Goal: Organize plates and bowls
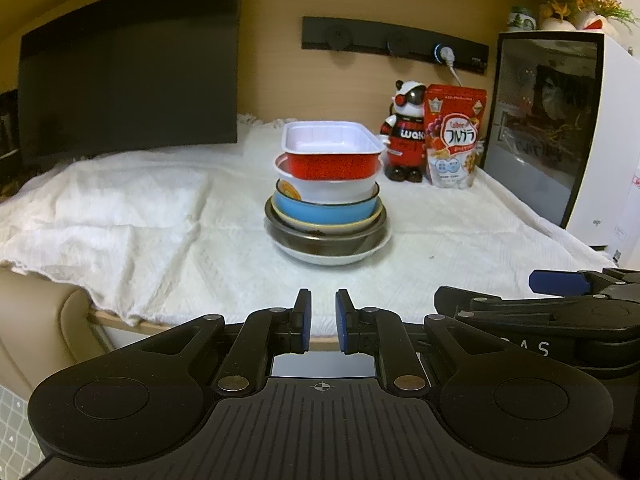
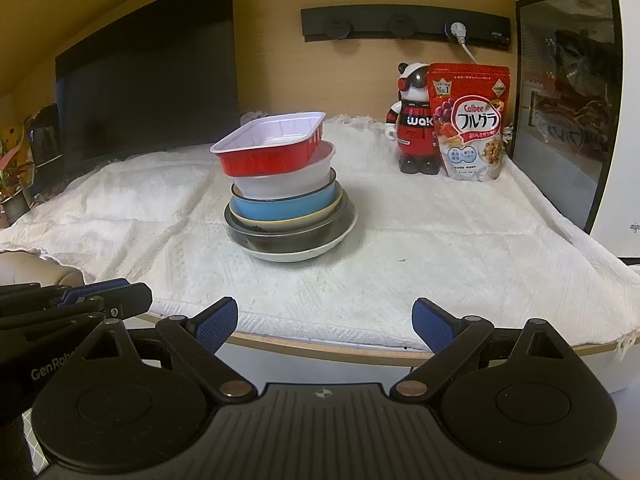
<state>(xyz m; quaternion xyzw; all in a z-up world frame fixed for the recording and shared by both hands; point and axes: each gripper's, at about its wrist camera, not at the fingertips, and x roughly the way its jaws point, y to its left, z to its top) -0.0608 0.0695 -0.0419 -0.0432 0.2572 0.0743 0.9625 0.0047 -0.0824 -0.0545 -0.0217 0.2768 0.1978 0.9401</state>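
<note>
Bowls and plates are approached by neither claw. The left claw (image 1: 323, 322) is held at the near edge of the surface (image 1: 460, 248) with its blue pads drawn nearly together and nothing between them. The right claw (image 2: 325, 325) is held beside it at the same near edge, its pads spread wide apart and empty. Both are pointed toward the middle of the surface, which is covered by a white cloth (image 2: 420, 248). There a single stack (image 1: 326, 200) is seen: a white plate (image 1: 332, 255) at the bottom, a dark metal bowl (image 1: 320, 238) on it, then a cream dish (image 1: 320, 224), a blue bowl (image 1: 320, 206), a white bowl (image 1: 340, 192), and a red tray (image 1: 332, 156) with a white inside on top, tilted. Toward the far right corner a red toy figure (image 1: 406, 132) and a red cereal bag (image 1: 454, 136) are stood just beside each other, next to a white appliance (image 1: 560, 128). A dark screen (image 1: 128, 64) is placed along the far left edge.
</note>
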